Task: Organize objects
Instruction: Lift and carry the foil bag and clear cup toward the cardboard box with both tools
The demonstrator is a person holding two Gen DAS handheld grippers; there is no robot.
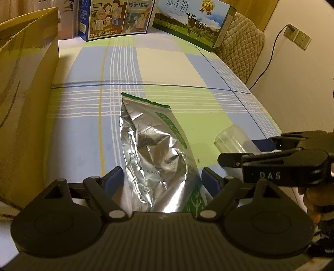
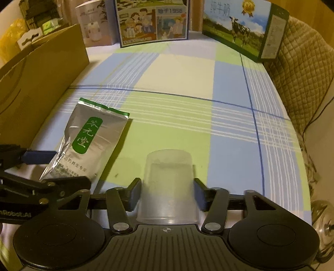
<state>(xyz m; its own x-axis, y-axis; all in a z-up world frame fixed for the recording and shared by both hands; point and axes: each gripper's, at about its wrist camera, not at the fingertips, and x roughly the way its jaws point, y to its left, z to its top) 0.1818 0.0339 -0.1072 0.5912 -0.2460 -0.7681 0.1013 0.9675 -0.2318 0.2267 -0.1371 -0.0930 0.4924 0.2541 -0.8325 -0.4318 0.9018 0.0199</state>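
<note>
A silver foil pouch (image 1: 154, 154) with green print lies on the checked cloth, its near end between the fingers of my left gripper (image 1: 161, 183), which stands open around it with a gap at each side. It also shows in the right wrist view (image 2: 83, 143). A clear plastic cup (image 2: 168, 185) lies on its side between the fingers of my right gripper (image 2: 167, 196), which is shut on it. The cup also shows in the left wrist view (image 1: 233, 141), with the right gripper's fingers (image 1: 231, 159) around it.
An open cardboard box (image 1: 25, 93) stands at the left. A blue milk carton box (image 1: 117, 18) and a green cow-print box (image 1: 194, 23) stand at the far edge. A quilted chair back (image 1: 240, 48) and a wall socket with cable (image 1: 296, 35) are right.
</note>
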